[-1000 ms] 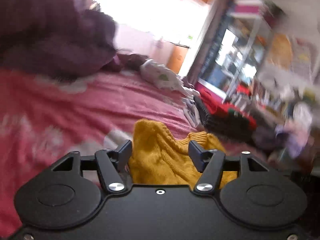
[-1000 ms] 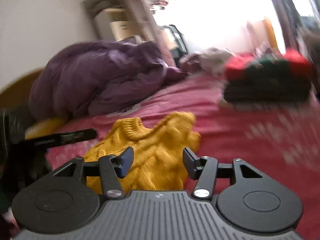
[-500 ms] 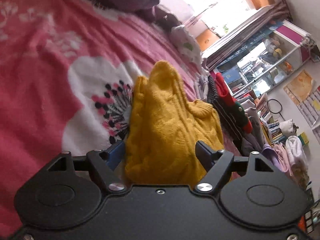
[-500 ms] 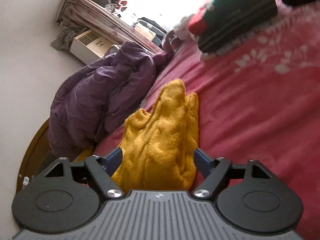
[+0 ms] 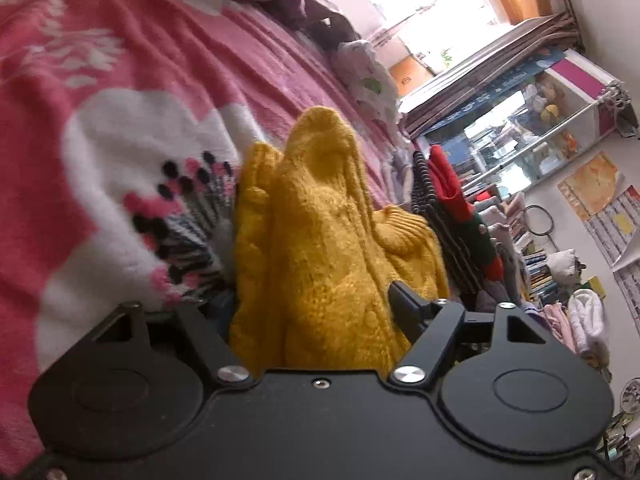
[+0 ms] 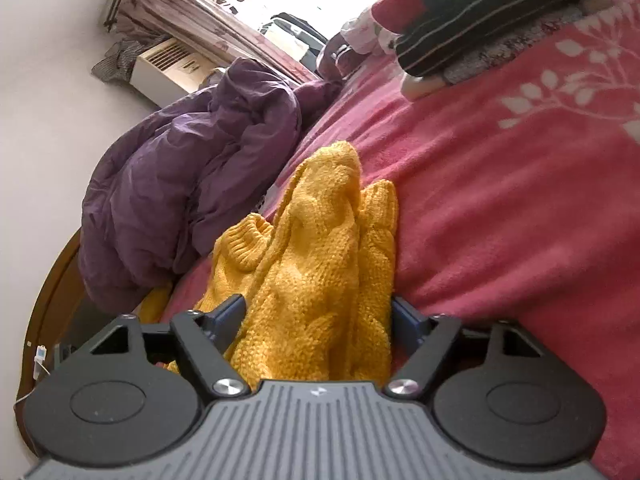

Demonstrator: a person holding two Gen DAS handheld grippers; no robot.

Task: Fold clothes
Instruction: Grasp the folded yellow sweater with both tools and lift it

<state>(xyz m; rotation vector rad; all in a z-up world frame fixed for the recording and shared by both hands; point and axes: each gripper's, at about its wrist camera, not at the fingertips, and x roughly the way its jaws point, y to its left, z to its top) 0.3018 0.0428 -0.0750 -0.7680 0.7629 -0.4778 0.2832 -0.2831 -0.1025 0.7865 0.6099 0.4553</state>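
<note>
Both the left gripper (image 5: 316,300) and right gripper (image 6: 320,316), jaws just closing, clamp wide on the bunched mustard-yellow cable-knit sweater (image 5: 320,240) over the pink floral blanket (image 5: 120,80).

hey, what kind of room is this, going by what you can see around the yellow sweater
Most likely a lived-in bedroom. The yellow sweater lies on a bed with a pink flowered blanket, a purple quilt is bunched by the wall, and crowded shelves stand beside a bright window.
</note>
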